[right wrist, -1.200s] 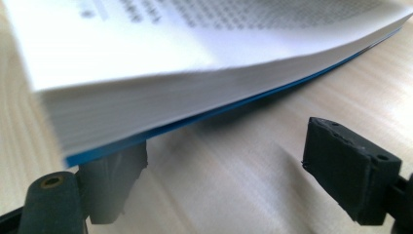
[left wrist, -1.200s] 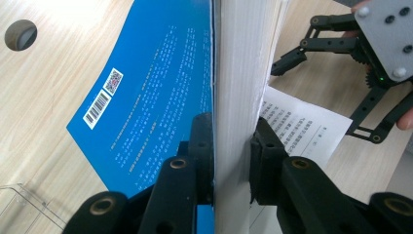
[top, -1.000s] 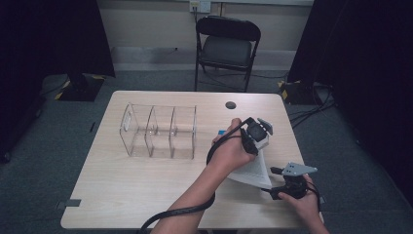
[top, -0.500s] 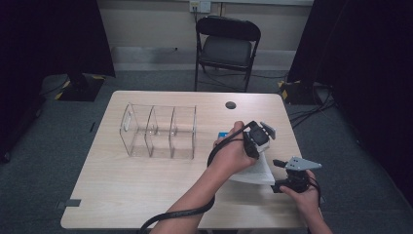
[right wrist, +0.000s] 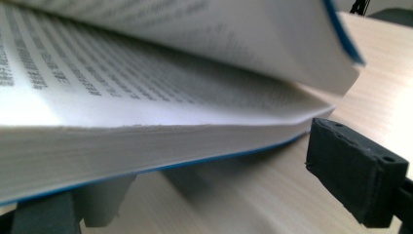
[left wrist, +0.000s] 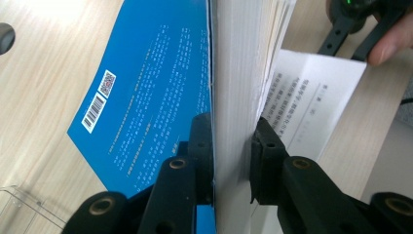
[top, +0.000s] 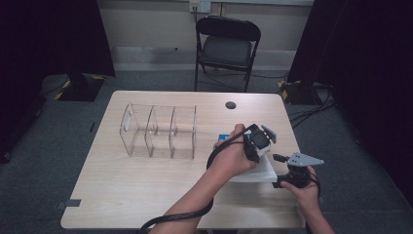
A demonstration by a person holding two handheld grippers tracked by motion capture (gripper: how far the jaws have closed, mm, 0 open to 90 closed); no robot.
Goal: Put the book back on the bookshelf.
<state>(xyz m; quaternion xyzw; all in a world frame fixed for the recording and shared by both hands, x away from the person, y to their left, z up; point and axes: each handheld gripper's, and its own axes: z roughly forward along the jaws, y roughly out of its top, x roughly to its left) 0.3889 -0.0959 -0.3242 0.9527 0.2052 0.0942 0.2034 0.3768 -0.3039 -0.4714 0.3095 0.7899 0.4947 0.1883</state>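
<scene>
A blue-covered book (top: 253, 174) lies open at the right of the table. My left gripper (top: 254, 145) is shut on the raised half of the book (left wrist: 146, 87); the left gripper (left wrist: 233, 131) clamps the blue cover and a thick block of pages between its pads. The other half lies flat with a printed page (left wrist: 311, 92) showing. My right gripper (top: 281, 171) sits at the book's right edge. Its jaws have just been opening: the right gripper (right wrist: 219, 190) stands open, with one jaw under the flat half (right wrist: 146, 141) and the other clear of its corner, not pressing.
A clear three-compartment organiser (top: 158, 130) stands left of the book on the wooden table (top: 122, 185). A black round spot (top: 230, 105) marks the table's far side. A black folding chair (top: 226, 44) stands beyond the table. Cables trail from both grippers.
The right gripper has edged slightly away from me beside the book's edge. The left gripper keeps the lifted half of the book in place.
</scene>
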